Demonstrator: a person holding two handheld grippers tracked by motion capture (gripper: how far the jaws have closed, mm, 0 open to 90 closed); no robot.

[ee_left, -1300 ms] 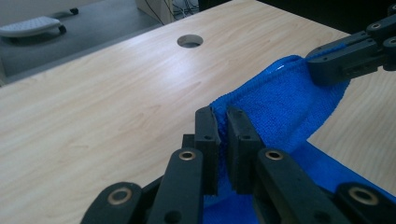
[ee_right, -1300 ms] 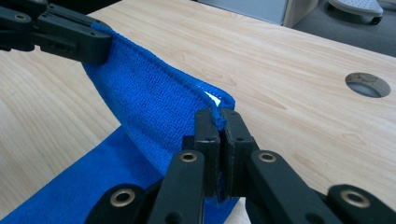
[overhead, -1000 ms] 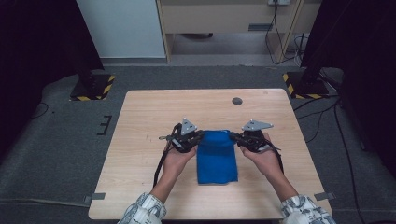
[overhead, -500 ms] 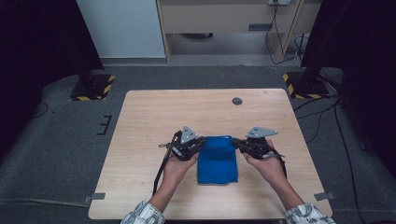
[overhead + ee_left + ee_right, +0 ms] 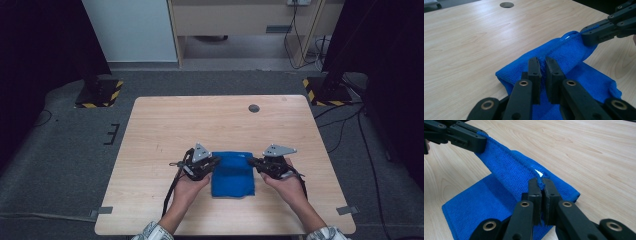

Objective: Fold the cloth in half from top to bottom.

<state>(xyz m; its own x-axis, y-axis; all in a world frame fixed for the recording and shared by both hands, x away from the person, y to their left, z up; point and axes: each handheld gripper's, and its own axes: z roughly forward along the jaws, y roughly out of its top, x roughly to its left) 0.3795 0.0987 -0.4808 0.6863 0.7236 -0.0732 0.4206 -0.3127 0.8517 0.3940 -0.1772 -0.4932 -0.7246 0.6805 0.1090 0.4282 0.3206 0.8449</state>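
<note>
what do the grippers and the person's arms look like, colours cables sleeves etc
Both grippers are black. The left gripper and right gripper each carry a grey three-cornered plate on top and trail a black cable. Up close, the jaws are flat black bars on linked arms with brass-coloured rivets at the joints. The forearms are bare, with patterned light-and-dark sleeves at the bottom edge.

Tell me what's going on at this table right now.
A person is folding a blue cloth on a wooden table with a hand-held gripper in each hand. The left gripper and the right gripper are each shut on one end of the cloth's far edge, holding it lifted above the part that lies flat, apparently to fold it toward the person. A small round grommet sits in the table farther back.
</note>
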